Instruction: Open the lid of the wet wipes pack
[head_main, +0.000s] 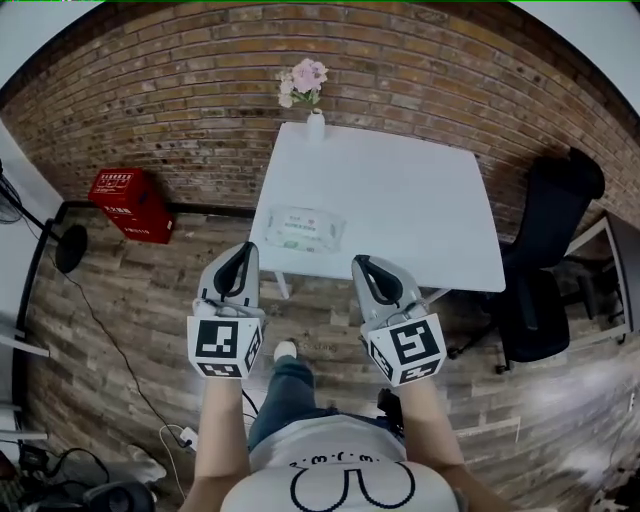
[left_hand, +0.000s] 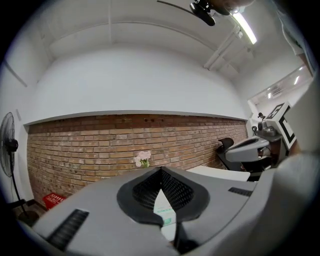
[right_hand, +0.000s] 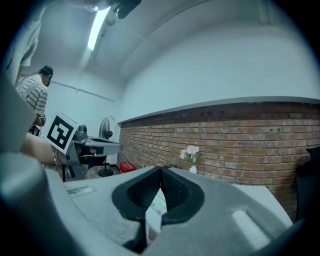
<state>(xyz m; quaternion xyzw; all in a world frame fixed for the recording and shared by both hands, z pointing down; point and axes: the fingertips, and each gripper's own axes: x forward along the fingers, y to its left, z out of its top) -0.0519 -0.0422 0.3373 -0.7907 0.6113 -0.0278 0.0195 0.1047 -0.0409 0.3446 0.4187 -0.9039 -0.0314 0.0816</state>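
A white wet wipes pack with green print lies flat near the front edge of the white table, its lid down. My left gripper is shut and empty, just short of the table's front edge and left of the pack. The right gripper is also shut and empty, at the front edge right of the pack. Through the closed jaws of the left gripper a bit of the pack shows. The right gripper likewise frames a piece of the pack.
A small white vase with pink flowers stands at the table's far edge against the brick wall. A black office chair sits right of the table, a red crate on the floor left. A person in a striped shirt stands at the left in the right gripper view.
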